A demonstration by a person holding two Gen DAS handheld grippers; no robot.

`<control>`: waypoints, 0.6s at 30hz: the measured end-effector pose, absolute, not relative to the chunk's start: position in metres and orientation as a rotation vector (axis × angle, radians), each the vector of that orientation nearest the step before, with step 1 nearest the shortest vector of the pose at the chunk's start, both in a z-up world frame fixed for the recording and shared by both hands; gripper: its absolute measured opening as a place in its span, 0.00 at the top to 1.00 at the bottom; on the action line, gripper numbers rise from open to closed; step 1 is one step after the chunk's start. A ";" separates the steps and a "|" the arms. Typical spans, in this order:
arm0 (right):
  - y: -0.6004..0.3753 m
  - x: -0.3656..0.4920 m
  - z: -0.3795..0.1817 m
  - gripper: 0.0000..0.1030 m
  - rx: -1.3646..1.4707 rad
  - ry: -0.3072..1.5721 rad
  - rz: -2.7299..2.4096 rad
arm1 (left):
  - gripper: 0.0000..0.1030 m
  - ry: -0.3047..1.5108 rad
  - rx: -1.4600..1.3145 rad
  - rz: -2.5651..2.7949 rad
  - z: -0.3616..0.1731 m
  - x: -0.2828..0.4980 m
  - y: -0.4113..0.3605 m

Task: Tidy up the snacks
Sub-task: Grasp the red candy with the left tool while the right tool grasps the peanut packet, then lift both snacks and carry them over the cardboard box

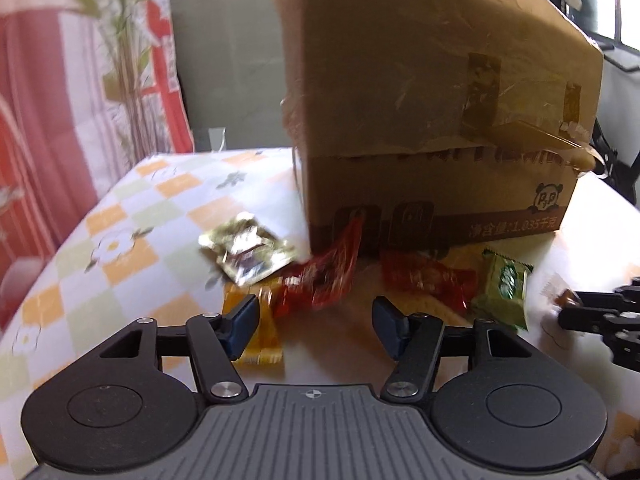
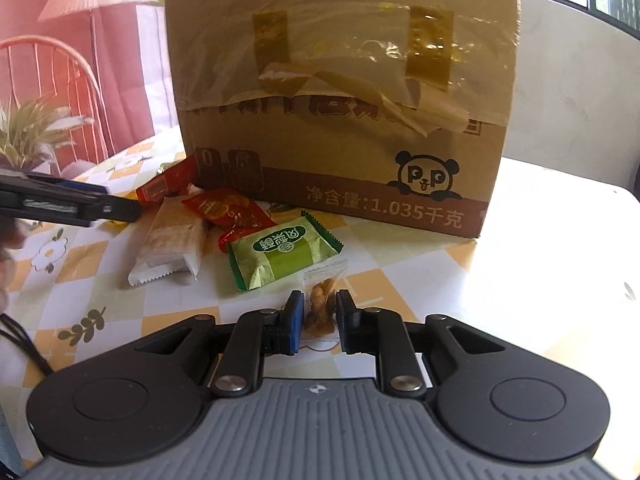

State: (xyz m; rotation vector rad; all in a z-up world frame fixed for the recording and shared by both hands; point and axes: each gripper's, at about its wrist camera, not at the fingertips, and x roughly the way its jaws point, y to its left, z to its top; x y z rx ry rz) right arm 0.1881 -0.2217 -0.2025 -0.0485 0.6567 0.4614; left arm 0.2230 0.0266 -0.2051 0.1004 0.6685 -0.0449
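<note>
Right gripper [image 2: 319, 317] is pinching a small clear packet of brown nuts [image 2: 322, 304] on the checked tablecloth [image 2: 404, 280], just beside a green foil snack pack [image 2: 282, 254]. Left gripper [image 1: 316, 326] is hanging spread, nothing between its pads, over red wrappers [image 1: 320, 276] lying against the taped cardboard box [image 1: 432, 120].

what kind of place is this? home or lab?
Most likely a home dining spot: a checked floral tablecloth on the table, a curved-back chair beside a patterned curtain, and loose snack packets next to a taped cardboard box.
</note>
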 end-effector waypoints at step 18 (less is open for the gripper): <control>-0.230 0.192 -0.205 0.82 0.015 0.668 0.484 | 0.92 0.668 0.070 -0.072 -0.210 0.261 0.034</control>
